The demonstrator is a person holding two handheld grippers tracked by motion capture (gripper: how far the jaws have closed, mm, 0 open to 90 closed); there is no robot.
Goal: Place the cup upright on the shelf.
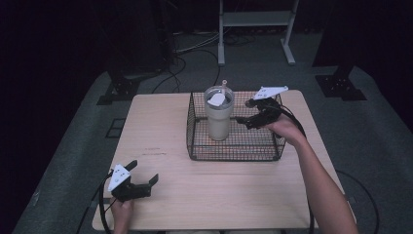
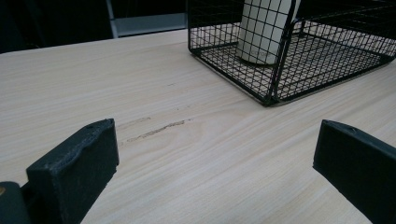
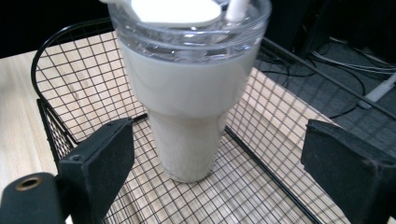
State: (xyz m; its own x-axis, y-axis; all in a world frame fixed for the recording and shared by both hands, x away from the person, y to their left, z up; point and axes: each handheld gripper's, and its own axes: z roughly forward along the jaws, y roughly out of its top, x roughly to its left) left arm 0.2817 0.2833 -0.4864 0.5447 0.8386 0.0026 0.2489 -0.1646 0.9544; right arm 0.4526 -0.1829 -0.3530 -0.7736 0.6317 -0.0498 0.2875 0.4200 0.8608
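Observation:
A cream tumbler (image 1: 218,115) with a clear lid and a straw stands upright in the left part of a black wire basket (image 1: 234,151) on the wooden table (image 1: 160,131). My right gripper (image 1: 246,113) hovers over the basket's right half, open, its jaws wide apart and facing the tumbler (image 3: 187,102) without touching it. My left gripper (image 1: 144,173) rests near the table's front left corner, open, nothing between its jaws. From the left gripper view the basket (image 2: 280,70) and the tumbler (image 2: 264,30) lie ahead to the right.
The basket's wire walls (image 3: 51,126) surround the tumbler. Bare tabletop (image 2: 187,140) lies between my left gripper and the basket. Behind the table are cables (image 1: 180,58) on a grey floor and a white shelf frame (image 1: 255,29).

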